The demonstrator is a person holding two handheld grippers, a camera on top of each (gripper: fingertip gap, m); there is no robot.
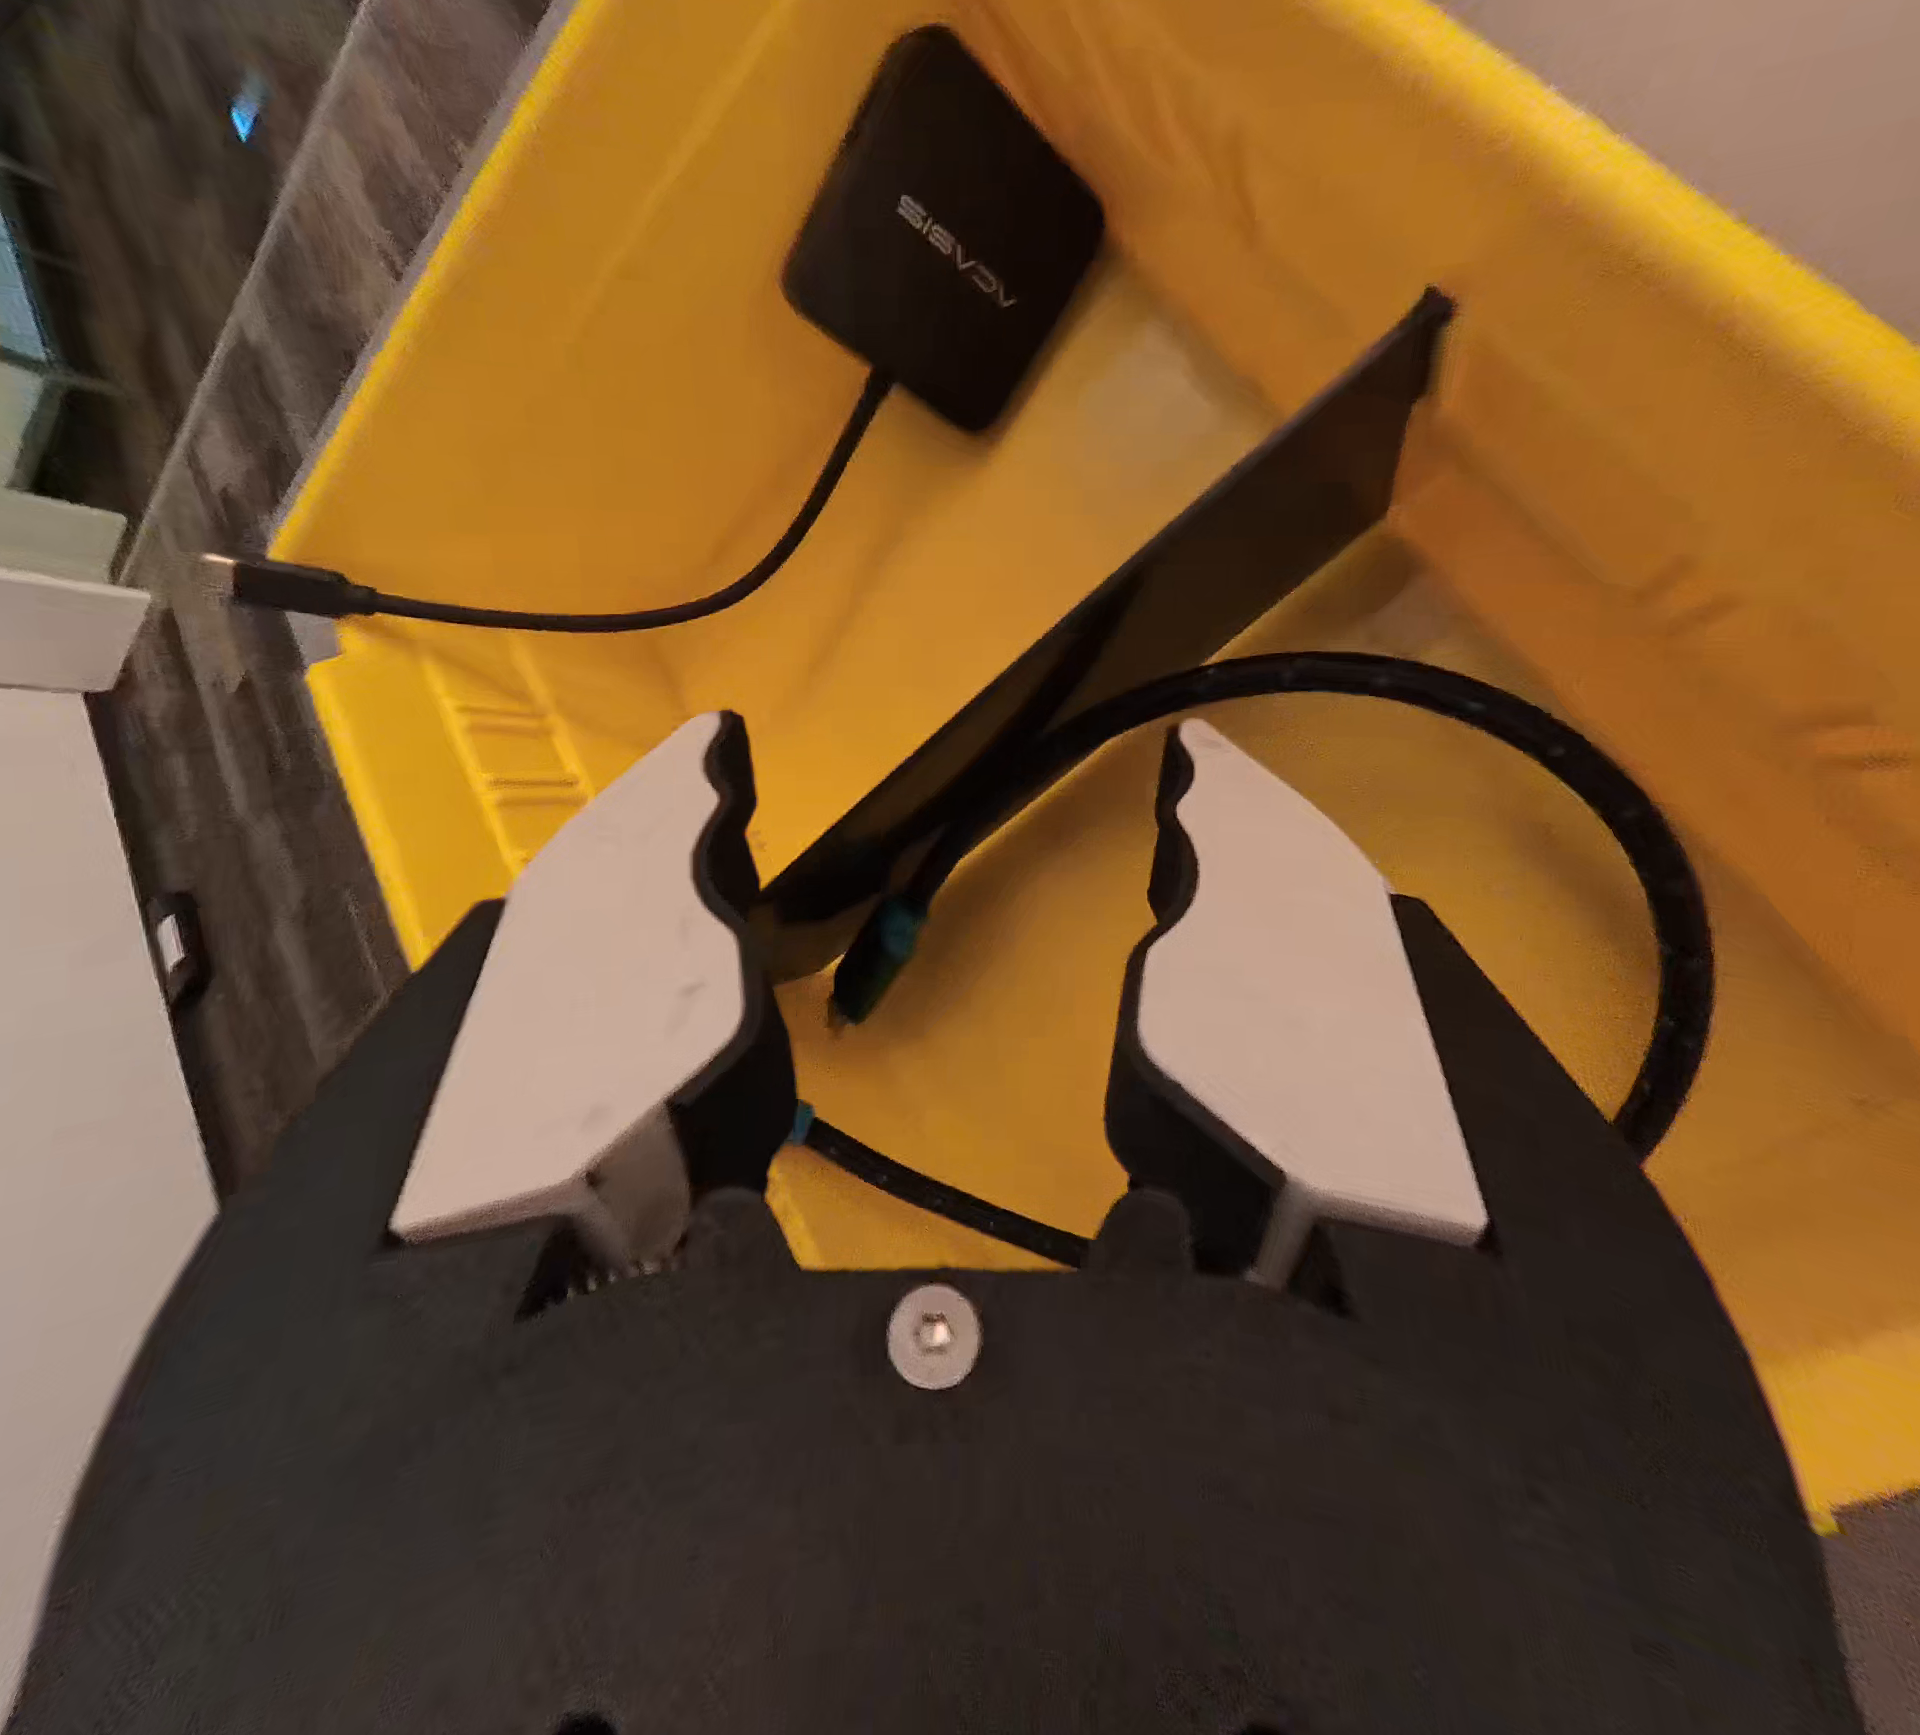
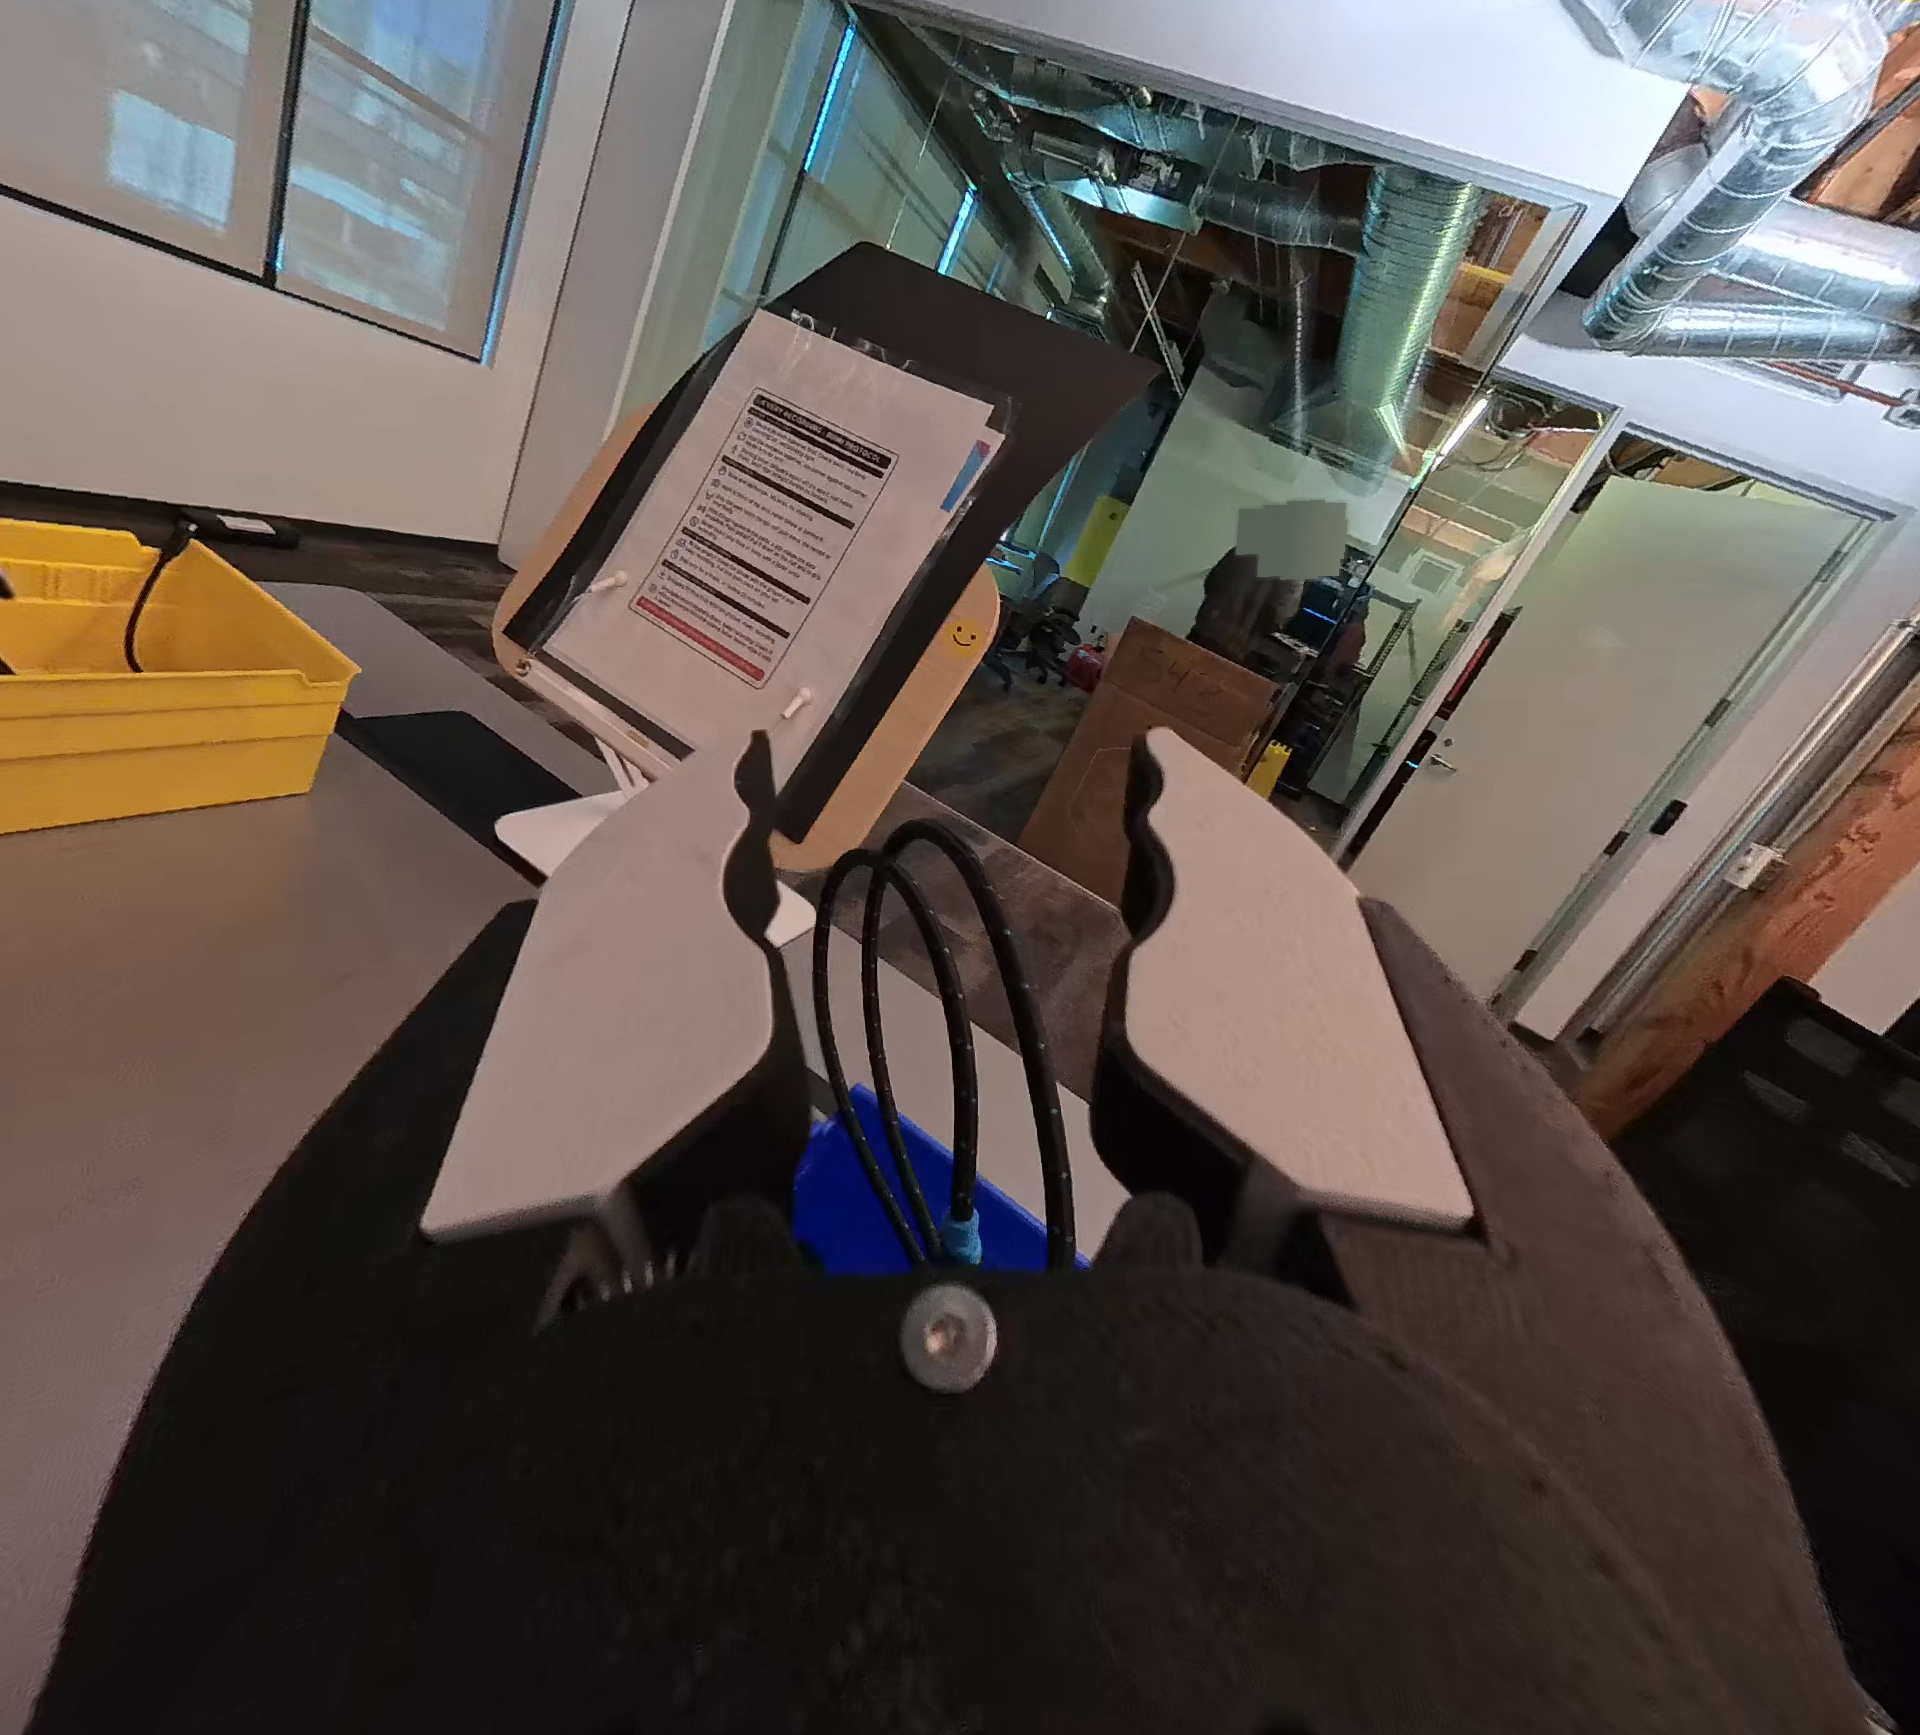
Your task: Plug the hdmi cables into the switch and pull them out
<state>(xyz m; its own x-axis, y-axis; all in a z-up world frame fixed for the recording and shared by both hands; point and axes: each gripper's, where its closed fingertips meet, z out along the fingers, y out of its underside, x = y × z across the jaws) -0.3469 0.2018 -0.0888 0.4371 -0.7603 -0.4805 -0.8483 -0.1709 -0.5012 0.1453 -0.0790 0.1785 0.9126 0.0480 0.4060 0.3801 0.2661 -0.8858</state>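
In the left wrist view a black square switch (image 1: 943, 229) lies on the floor of a yellow bin (image 1: 1558, 355), its thin cable ending in a plug (image 1: 286, 589) over the bin's rim. A black braided HDMI cable (image 1: 1621, 812) loops in the bin, its blue-collared plug (image 1: 883, 953) beside a black divider (image 1: 1195, 605). My left gripper (image 1: 951, 740) is open above the bin, empty. In the right wrist view my right gripper (image 2: 951, 755) is open and empty above a second braided HDMI cable (image 2: 940, 989) looped in a blue bin (image 2: 873, 1197).
The yellow bin (image 2: 156, 698) stands on a grey table (image 2: 208, 1010) at the left in the right wrist view. A stand with a printed sheet (image 2: 790, 532) stands behind the gripper. A glass wall, a cardboard box (image 2: 1153, 750) and a person lie beyond. About 65 cm separates my left fingertips from my right. From my left tips it is roughly 12 cm to the black square switch (image 1: 943, 229); from my right, 60 cm. My left tips are roughly 12 cm from the plug (image 1: 286, 589).
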